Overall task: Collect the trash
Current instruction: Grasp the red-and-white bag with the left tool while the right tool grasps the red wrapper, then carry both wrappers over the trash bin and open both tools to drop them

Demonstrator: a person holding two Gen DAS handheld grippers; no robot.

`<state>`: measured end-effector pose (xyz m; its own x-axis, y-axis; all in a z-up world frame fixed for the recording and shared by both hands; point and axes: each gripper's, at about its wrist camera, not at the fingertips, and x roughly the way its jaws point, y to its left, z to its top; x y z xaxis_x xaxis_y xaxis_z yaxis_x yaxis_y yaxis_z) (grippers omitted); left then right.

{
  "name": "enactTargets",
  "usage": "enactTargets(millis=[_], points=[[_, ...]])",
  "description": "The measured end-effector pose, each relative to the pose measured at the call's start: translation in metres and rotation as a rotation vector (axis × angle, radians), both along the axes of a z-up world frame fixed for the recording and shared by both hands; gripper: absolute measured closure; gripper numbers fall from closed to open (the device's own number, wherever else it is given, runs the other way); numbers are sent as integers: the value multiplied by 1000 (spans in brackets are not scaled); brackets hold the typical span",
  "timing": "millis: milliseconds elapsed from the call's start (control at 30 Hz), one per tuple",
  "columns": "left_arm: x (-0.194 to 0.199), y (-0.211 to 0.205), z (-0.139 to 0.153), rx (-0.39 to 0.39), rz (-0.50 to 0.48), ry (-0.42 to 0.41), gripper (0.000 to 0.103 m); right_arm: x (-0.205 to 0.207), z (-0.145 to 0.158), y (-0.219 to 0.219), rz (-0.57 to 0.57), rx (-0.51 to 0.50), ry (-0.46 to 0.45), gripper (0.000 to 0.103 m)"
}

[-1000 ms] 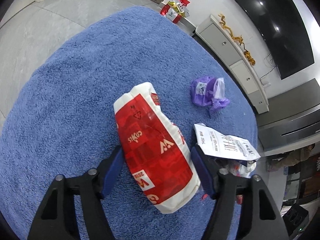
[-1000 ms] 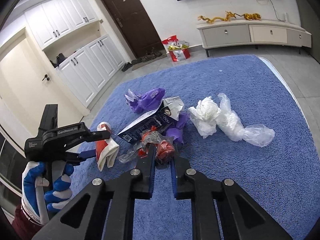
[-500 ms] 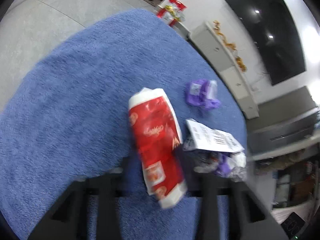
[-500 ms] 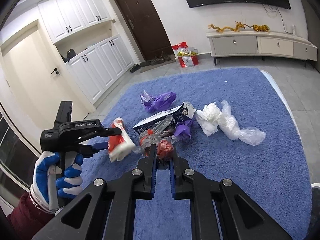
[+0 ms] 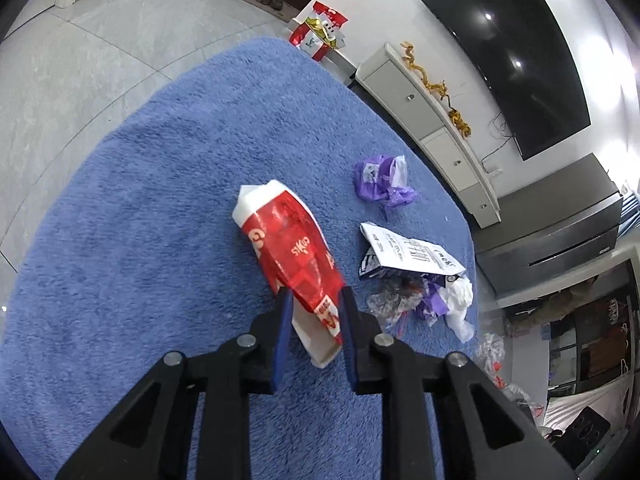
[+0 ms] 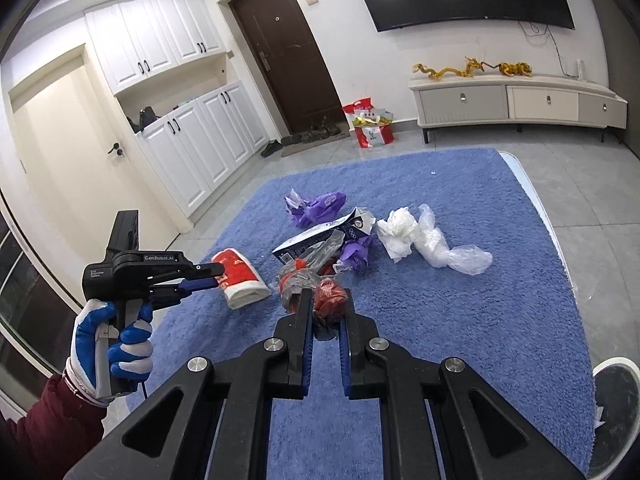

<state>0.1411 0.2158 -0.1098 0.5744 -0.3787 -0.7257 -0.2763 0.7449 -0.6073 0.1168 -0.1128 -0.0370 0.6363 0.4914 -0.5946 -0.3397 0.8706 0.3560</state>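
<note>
Carton (image 5: 294,258) — pinched in left gripper (image 5: 314,300) — long axis points away, tilted left.

Red-white carton (image 5: 292,256) pinched, red wrapper (image 6: 330,298) pinched

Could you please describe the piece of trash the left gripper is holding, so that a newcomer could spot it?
On the blue rug, left of the litter pile, the left gripper is shut on a red-and-white bag. It alone has bold red print; its neighbours are purple, white or clear.
</note>
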Motion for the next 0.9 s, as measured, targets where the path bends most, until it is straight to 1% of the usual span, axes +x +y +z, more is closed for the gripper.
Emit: enactTargets(millis=[167, 267, 367, 400, 433, 467, 500, 600, 900], points=[[-9, 1, 9, 14, -13, -29, 82, -6, 2, -4, 6, 10, -11, 92], [-10, 1, 11, 15, -14, -31, 82, -9, 1, -7, 6, 13, -16, 92], [-14, 3, 10, -2, 3, -31, 77, -12, 1, -12, 3, 17, -22, 92], [-15, 4, 9, -8, 8, -28, 69, -13, 2, -14, 2, 18, -24, 92], [-17, 5, 8, -8, 18, -20, 53, -13, 2, -15, 3, 18, -26, 92], [-18, 6, 7, -4, 31, -15, 47, -13, 2, -16, 3, 19, -27, 92], [-18, 7, 6, -3, 44, -13, 44, -12, 1, -17, 4, 21, -29, 92], [-13, 7, -1, -12, 57, 17, 43, -12, 0, -20, 4, 29, -31, 92], [26, -15, -18, 28, 84, 101, 43, -20, -4, -38, -7, 42, -32, 92]])
